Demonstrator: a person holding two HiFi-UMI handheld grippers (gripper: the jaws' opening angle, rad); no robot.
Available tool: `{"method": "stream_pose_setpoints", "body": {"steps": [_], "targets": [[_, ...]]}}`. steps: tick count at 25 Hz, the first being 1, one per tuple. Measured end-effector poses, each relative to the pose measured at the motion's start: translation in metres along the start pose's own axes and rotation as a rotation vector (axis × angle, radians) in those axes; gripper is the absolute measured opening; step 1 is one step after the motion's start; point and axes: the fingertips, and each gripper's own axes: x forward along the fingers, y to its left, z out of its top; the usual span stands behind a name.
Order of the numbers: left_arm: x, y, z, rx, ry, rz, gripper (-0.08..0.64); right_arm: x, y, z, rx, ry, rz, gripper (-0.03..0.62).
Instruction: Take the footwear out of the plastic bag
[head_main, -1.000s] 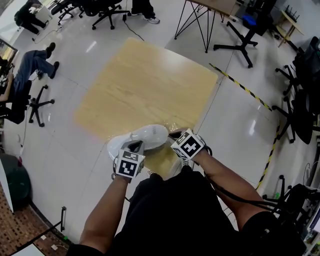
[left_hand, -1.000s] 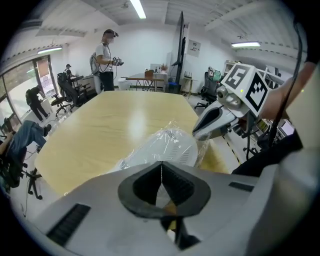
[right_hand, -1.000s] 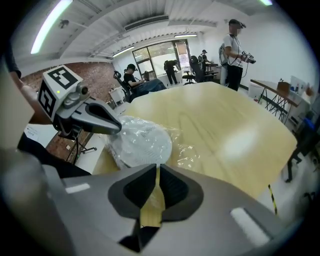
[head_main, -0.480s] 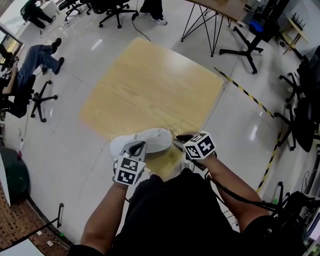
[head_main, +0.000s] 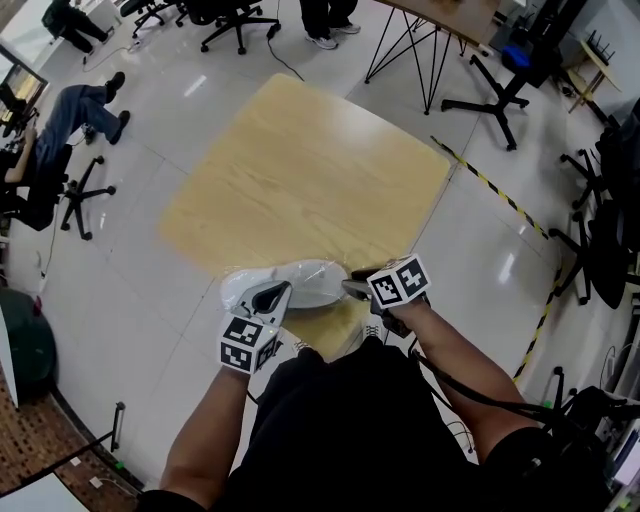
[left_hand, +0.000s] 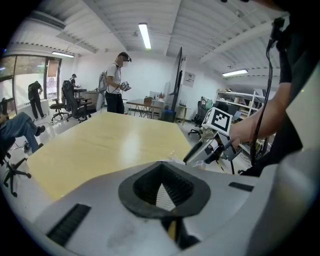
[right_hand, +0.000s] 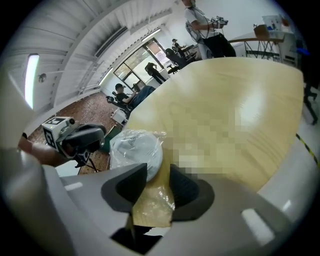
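White sneaker (head_main: 290, 283), still inside the clear plastic bag (right_hand: 151, 199), lies at the near edge of the wooden table (head_main: 310, 170), long axis left-right; left gripper (head_main: 270, 297), jaws barely parted, sits over its left end, while right gripper (head_main: 352, 288), jaws spread astride loose bag film, sits at its right end.

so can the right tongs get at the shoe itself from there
Probably not the bare shoe. It lies wrapped inside the clear plastic bag, and that film sits between the open jaws of the right tongs. They look placed to grip the bag, with the shoe just beyond.
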Motion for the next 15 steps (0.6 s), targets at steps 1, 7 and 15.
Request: {"method": "stream_pose_setpoints", "body": {"steps": [1, 7, 15], "targets": [[0.001, 0.002, -0.001, 0.011, 0.013, 0.015, 0.006, 0.003, 0.003, -0.001, -0.012, 0.007, 0.014, 0.138], [0.022, -0.015, -0.022, 0.248, 0.214, -0.03, 0.246, 0.007, 0.013, 0.003, -0.015, -0.019, 0.04, 0.069], [0.041, -0.021, -0.031, 0.382, 0.325, -0.05, 0.104, -0.008, 0.025, 0.014, 0.116, -0.151, 0.159, 0.037]]}}
